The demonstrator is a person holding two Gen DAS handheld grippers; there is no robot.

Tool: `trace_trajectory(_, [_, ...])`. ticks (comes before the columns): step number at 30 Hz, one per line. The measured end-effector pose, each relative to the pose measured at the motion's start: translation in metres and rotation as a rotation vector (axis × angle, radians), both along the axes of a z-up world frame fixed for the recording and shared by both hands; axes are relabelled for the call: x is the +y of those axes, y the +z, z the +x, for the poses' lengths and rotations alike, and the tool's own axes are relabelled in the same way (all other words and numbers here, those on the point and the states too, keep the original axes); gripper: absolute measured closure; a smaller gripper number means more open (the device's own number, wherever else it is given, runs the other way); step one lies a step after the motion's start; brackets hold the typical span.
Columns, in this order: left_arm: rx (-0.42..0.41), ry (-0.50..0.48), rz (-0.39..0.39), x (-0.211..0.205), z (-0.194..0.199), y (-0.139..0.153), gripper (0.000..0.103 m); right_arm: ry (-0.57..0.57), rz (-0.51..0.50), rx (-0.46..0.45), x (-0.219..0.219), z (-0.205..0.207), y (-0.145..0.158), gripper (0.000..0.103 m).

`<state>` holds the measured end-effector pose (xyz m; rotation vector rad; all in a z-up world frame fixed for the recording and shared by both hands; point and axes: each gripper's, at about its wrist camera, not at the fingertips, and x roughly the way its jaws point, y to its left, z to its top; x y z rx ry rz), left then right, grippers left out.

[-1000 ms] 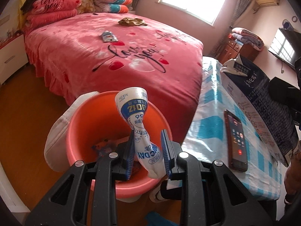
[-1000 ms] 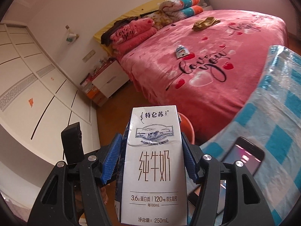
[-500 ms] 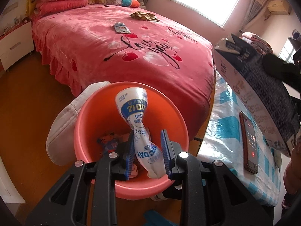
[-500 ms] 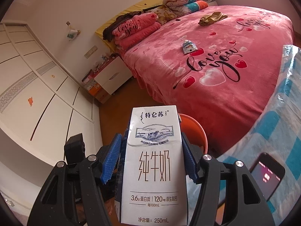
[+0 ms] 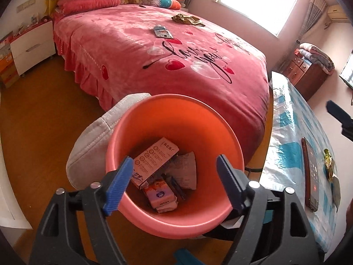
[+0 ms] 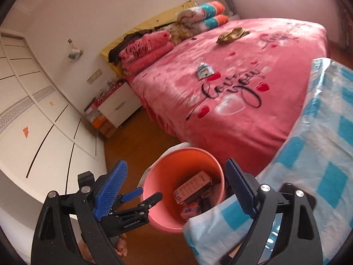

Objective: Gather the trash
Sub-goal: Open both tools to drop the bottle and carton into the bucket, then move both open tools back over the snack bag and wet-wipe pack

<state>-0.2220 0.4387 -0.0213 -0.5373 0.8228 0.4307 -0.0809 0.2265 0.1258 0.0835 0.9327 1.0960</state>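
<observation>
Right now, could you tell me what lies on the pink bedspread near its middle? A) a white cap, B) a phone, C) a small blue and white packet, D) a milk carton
C: a small blue and white packet lies on the bedspread near the heart print; the phone is on the checked table instead.

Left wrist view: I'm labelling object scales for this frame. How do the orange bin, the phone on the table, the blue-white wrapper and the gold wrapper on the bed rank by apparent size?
1. Orange bin, largest, though nearest the camera.
2. Phone.
3. Blue-white wrapper and gold wrapper look alike; both lie far back on the bed, so I won't rank them.
</observation>
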Motion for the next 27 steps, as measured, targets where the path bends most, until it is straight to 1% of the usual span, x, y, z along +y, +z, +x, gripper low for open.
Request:
trace_trajectory(3, [-0.013, -0.004, 0.005, -0.001, 0.001, 0.003, 0.022, -0.026, -0.007, -0.068, -0.014, -0.003, 0.008, 0.013])
trace_trajectory(6, [-0.045, -0.017, 0.007, -0.005, 0.001, 0.009, 0.021, -0.046, -0.011, -0.131, -0.025, -0.007, 0.012, 0.010])
trace_trajectory(7, [-0.059, -0.019, 0.008, -0.007, 0.001, 0.010, 0.021, -0.049, -0.013, -0.145, -0.028, -0.008, 0.012, 0.008])
trace_trajectory(9, [-0.094, -0.022, 0.018, -0.012, 0.000, 0.015, 0.021, -0.061, -0.003, -0.190, -0.038, -0.011, 0.014, 0.007])
trace_trajectory(12, [-0.152, -0.017, 0.070, -0.023, -0.002, 0.026, 0.021, -0.088, 0.021, -0.265, -0.055, -0.018, 0.016, 0.006])
trace_trajectory(15, [-0.234, -0.029, 0.111, -0.034, -0.004, 0.040, 0.021, -0.107, 0.054, -0.328, -0.070, -0.024, 0.018, 0.005])
trace_trajectory(16, [-0.255, -0.033, 0.123, -0.037, -0.005, 0.045, 0.021, -0.120, 0.056, -0.362, -0.077, -0.027, 0.018, 0.005])
trace_trajectory(19, [-0.306, -0.062, 0.144, -0.049, -0.002, 0.057, 0.020, -0.133, 0.033, -0.414, -0.088, -0.033, 0.015, 0.005])
trace_trajectory(21, [-0.315, -0.097, 0.166, -0.061, 0.004, 0.064, 0.020, -0.145, 0.034, -0.427, -0.099, -0.036, 0.013, 0.005])
trace_trajectory(24, [-0.305, -0.148, 0.211, -0.079, 0.012, 0.073, 0.020, -0.159, 0.037, -0.434, -0.111, -0.038, 0.010, 0.005])
trace_trajectory(27, [-0.272, -0.221, 0.263, -0.103, 0.023, 0.081, 0.020, -0.179, 0.043, -0.426, -0.126, -0.036, 0.006, 0.005])
